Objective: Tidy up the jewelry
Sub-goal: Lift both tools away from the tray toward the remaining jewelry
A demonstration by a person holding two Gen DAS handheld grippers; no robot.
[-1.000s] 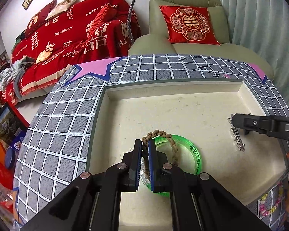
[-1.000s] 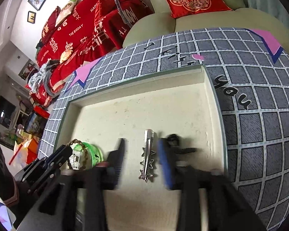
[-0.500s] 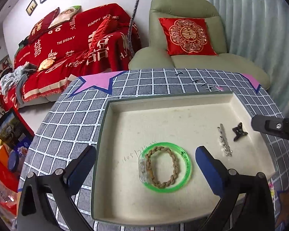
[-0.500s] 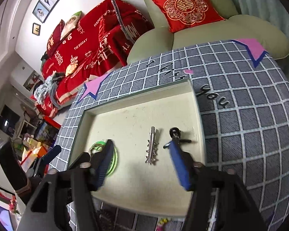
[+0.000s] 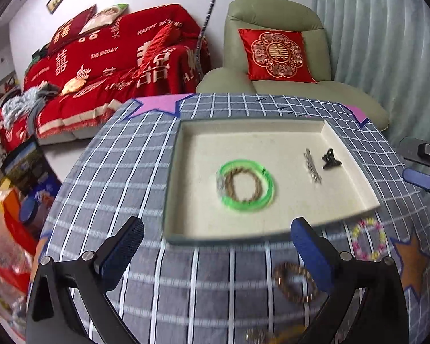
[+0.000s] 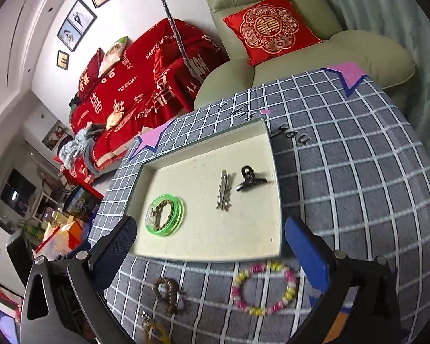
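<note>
Both grippers, left gripper (image 5: 216, 250) and right gripper (image 6: 209, 248), have backed off the tray (image 6: 275, 253), jaws just opened wide and empty; I risk snagging the beaded bracelet (image 6: 263, 291) just outside it.

The red blanket (image 6: 146, 86) on the sofa says "THE BIGDAY" and "HAPPY WEDDING". The checked tablecloth (image 6: 358, 172) says "you".

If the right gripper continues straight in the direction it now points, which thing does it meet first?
Probably the pink and yellow bead bracelet on the grey checked tablecloth, lying between the open right gripper fingers, before the cream tray. Depth is unclear.
</note>
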